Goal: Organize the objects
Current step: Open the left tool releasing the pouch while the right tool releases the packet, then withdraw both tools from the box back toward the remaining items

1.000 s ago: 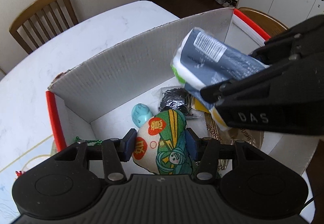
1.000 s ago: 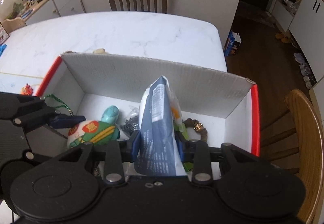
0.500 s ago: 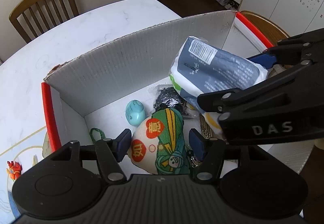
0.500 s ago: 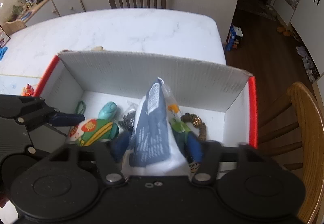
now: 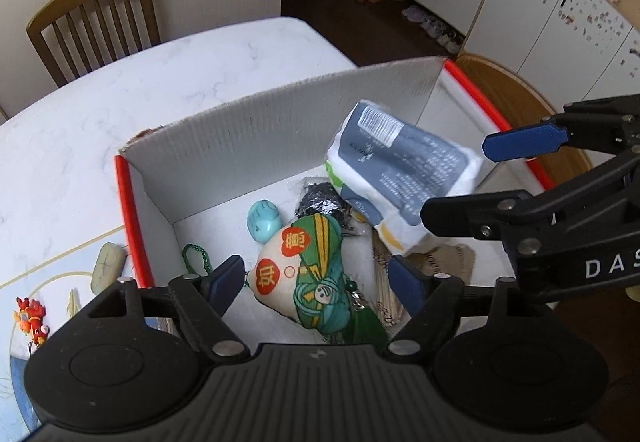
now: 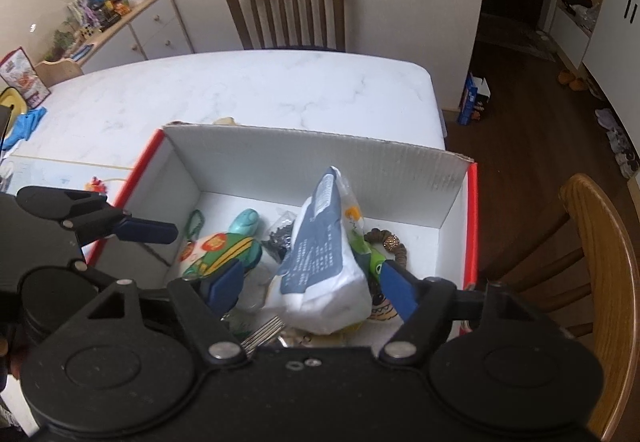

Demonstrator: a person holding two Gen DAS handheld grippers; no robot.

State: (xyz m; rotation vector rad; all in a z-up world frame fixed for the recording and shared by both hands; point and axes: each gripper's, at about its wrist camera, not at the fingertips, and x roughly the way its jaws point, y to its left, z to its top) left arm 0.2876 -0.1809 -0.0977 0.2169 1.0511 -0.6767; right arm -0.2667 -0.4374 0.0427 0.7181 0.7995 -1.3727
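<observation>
A white cardboard box with red edges point(image 5: 256, 138) point(image 6: 312, 158) stands on the marble table. In it lie a green and white stuffed pouch point(image 5: 312, 266) point(image 6: 220, 250), a turquoise egg-shaped toy point(image 5: 262, 220) point(image 6: 248, 220), a dark beaded item point(image 5: 320, 196), a brown bracelet point(image 6: 394, 246) and a grey-blue and white packet point(image 5: 400, 166) point(image 6: 320, 254). My left gripper point(image 5: 318, 280) is open above the pouch, not touching it. My right gripper point(image 6: 310, 284) is open; the packet rests loose between its fingers on the pile.
Wooden chairs stand behind the table point(image 5: 96, 22) point(image 6: 288, 6) and at the right point(image 6: 600, 262). Small trinkets lie on a mat left of the box point(image 5: 108, 266). A sideboard with toys point(image 6: 120, 22) stands at the back left. A blue cloth point(image 6: 28, 122) lies on the table.
Both grippers opened and drew back upward. The left let go of the pouch and the right let go of the packet, which dropped onto the pile in the box.
</observation>
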